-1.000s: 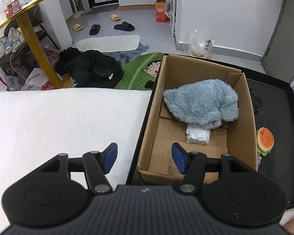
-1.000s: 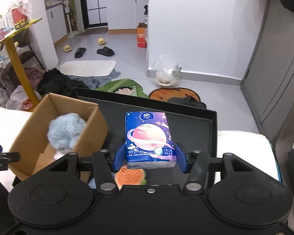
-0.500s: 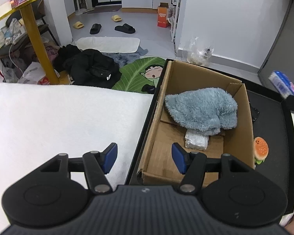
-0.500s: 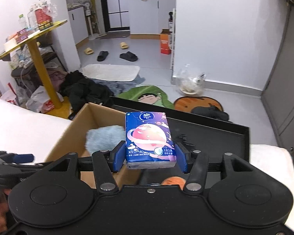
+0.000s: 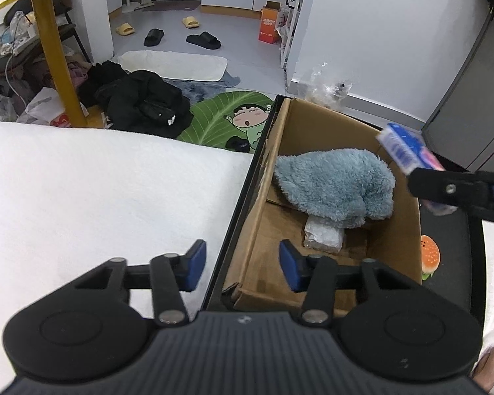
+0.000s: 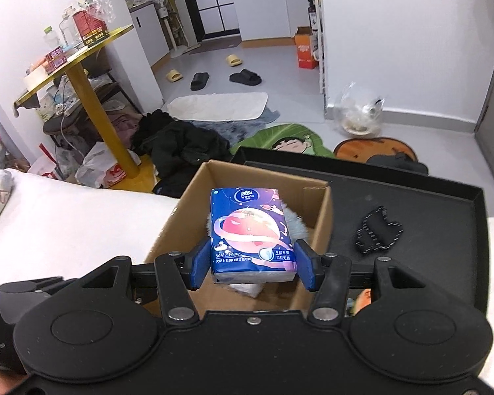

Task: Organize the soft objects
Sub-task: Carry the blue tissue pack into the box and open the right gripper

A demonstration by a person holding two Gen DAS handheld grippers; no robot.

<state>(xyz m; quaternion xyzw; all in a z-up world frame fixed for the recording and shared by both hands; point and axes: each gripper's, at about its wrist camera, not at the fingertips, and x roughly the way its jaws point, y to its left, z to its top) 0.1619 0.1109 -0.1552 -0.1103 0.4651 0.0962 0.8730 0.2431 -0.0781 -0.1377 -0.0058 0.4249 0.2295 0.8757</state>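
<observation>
Since a second ago the right gripper [image 6: 253, 268] has carried the tissue pack [image 6: 251, 232] leftward from above the black tray [image 6: 444, 204] to above the open box [image 6: 187, 204], and the left gripper's [image 5: 242, 268] jaws have just been closing with nothing between them. The pack sits upright between the right gripper's blue pads [image 6: 201, 265], pinched at its lower end on both sides, its top leaning away over the box. In the left wrist view the same pack [image 5: 408, 149] hangs above the box's far right corner. Inside the box [image 5: 405, 227] a blue fluffy cloth [image 5: 336, 186] lies toward the far end, partly covering a small clear packet [image 5: 322, 238]. The left gripper hovers over the box's near left corner, its jaws apart, straddling the tray edge beside the white towel [image 5: 98, 181]. A burger toy [image 5: 429, 256] lies on the tray just right of the box, and a black strap [image 6: 378, 230] lies farther right on the tray.
</observation>
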